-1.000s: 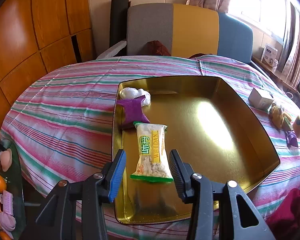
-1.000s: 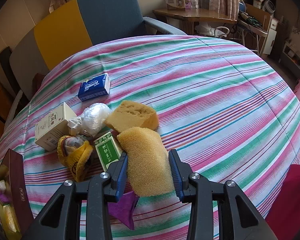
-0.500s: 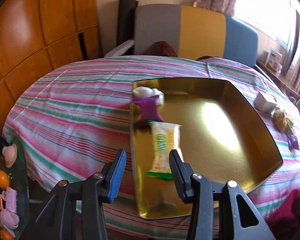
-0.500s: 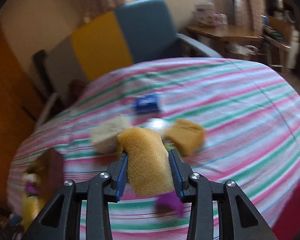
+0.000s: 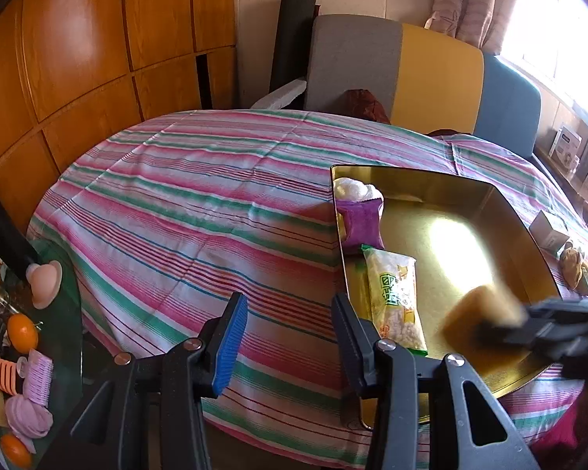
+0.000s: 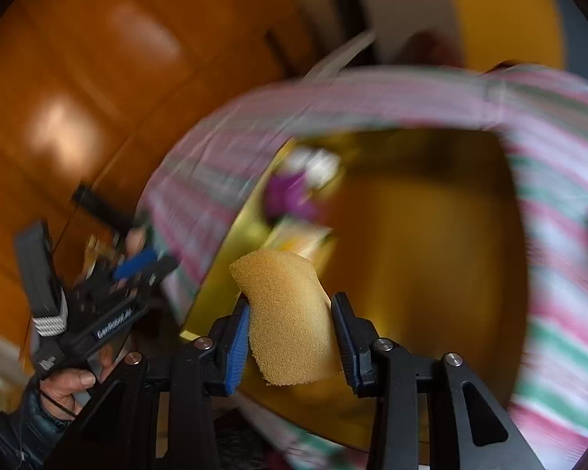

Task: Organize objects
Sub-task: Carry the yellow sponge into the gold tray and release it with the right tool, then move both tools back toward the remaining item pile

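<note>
**Sponge carried over the gold tray**

The right gripper is clamped on one yellow sponge, its blue-faced pads pressing both sides so that the sponge stands up out of the jaws. It hangs above the near part of the gold tray, tilted downward; in the left wrist view the same gripper enters from the right edge as a dark blur with the sponge at its tip.

The left gripper is released and empty, jaws apart over the striped tablecloth just left of the tray, angled down. In the right wrist view a hand grips its handle, whose white lettering is too blurred to read with certainty.

Three things lie along the tray's left side: a white crumpled bag in the far corner, a purple packet touching it, and a snack packet with green printed characters that cannot be made out at this angle. Outside the tray, to the right, sit a small white box and a brownish wrapped item.
</note>
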